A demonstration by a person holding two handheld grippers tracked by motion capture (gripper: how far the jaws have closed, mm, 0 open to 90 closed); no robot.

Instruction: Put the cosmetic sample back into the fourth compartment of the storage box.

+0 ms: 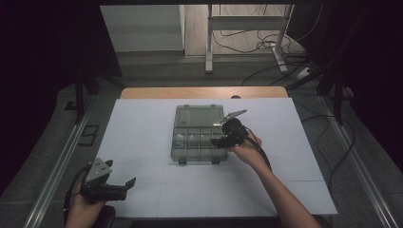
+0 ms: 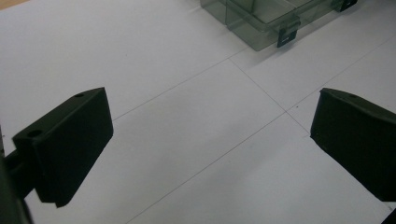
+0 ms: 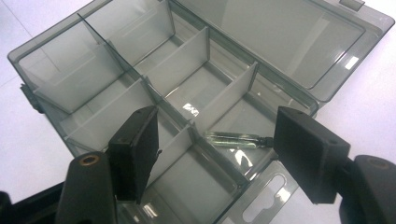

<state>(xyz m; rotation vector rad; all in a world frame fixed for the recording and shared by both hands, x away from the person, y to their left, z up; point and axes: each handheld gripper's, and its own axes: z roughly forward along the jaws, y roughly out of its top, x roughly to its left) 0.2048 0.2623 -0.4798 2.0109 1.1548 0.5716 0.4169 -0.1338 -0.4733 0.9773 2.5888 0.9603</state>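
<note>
white tabletop carries a smoky clear compartment box, lid laid open. right gripper hovers over it, jaws spread, empty. a small glass vial lies flat in a compartment between its jaws, nearer the right-hand one, long axis crossways jaw to jaw, dark tip toward that jaw. left gripper sits well apart, spread too.

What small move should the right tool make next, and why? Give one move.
Probably lower the right tool so its jaws straddle the small glass vial and close. The jaws stand open above the open organizer box, and the vial lies loose in a compartment between them. The left tool hangs open over the table.
</note>
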